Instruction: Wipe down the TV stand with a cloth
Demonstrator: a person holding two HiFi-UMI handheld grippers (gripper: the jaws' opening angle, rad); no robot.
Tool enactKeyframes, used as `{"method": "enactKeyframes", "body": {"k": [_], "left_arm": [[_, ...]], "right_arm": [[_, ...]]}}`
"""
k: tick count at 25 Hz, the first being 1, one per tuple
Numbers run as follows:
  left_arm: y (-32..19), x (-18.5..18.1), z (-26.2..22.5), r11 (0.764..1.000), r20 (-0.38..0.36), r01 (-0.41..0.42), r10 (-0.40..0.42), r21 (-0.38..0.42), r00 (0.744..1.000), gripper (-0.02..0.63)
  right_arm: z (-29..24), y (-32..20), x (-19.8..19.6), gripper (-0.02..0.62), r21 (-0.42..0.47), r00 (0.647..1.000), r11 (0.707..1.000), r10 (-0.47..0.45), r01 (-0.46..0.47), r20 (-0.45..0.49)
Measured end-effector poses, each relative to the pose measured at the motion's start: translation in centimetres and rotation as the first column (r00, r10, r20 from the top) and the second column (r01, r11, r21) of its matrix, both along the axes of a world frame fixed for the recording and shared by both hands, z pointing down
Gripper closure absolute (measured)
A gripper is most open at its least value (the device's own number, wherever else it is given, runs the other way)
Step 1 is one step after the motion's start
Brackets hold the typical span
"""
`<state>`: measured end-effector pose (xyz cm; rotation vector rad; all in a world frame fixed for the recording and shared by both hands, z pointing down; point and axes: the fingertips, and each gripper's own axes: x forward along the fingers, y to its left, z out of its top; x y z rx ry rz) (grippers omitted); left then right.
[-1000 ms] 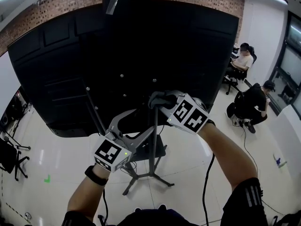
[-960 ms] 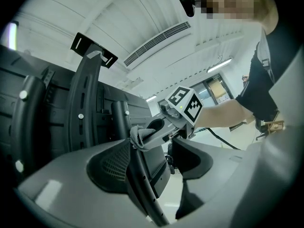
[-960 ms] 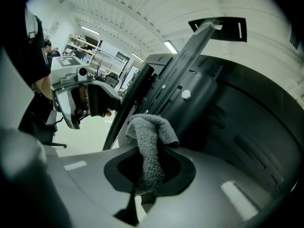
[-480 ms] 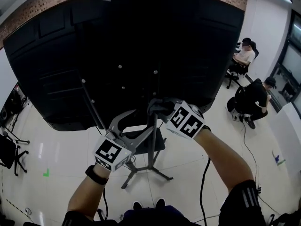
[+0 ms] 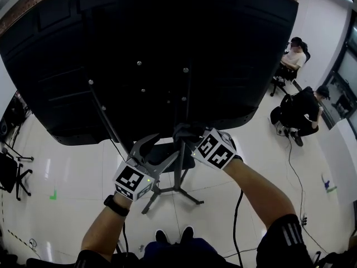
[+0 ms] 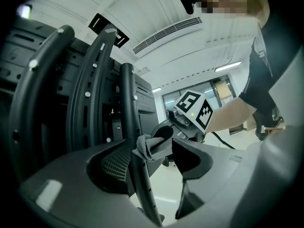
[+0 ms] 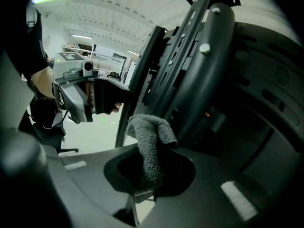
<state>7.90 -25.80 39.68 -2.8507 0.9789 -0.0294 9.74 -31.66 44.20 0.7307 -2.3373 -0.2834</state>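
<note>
Starting at the business end: the right gripper (image 7: pixel 149 175) has its jaws pinched on a grey cloth (image 7: pixel 149 141), and the bunched-up top of it is pressed against the black pole (image 5: pixel 179 169) of the stand, right up where the pole disappears behind the bottom edge of the TV (image 5: pixel 167 49). The left gripper (image 6: pixel 154 158) has its jaws spread wide with that same pole standing between them, closer to its left jaw. Can't tell if it's actually touching, so it looks more like steadying than gripping. Compared with a second ago, both grippers sit a bit lower in the head view and the back of the TV fills more of it, so the person has leaned in. The cloth seems to have slid only slightly down the pole. My read is that the wipe is still on the top stretch, with most of the pole and the legs (image 5: pixel 178 191) on the floor left to do. As for writing, there's nothing readable. I can't make out any brand on the TV's back, just the black-and-white square markers on the two cubes (image 5: pixel 215 148) (image 5: pixel 133 180), plus a small green light on the left one.
</note>
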Motion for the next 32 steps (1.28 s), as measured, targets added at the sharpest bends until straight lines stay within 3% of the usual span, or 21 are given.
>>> {"method": "enactKeyframes", "body": {"k": [18, 32], "left_arm": [[-2.4, 0.4, 13.9, 0.980, 0.040, 0.014, -0.006, -0.196, 0.999, 0.308], [-3.6, 0.4, 26.0, 0.941, 0.114, 0.014, 0.026, -0.338, 0.993, 0.308]], "right_arm": [[14.8, -0.1, 0.3, 0.558, -0.121, 0.999, 0.992, 0.027, -0.032, -0.044], [26.5, 0.2, -0.1, 0.558, -0.213, 0.996, 0.975, 0.051, -0.065, -0.070]]}}
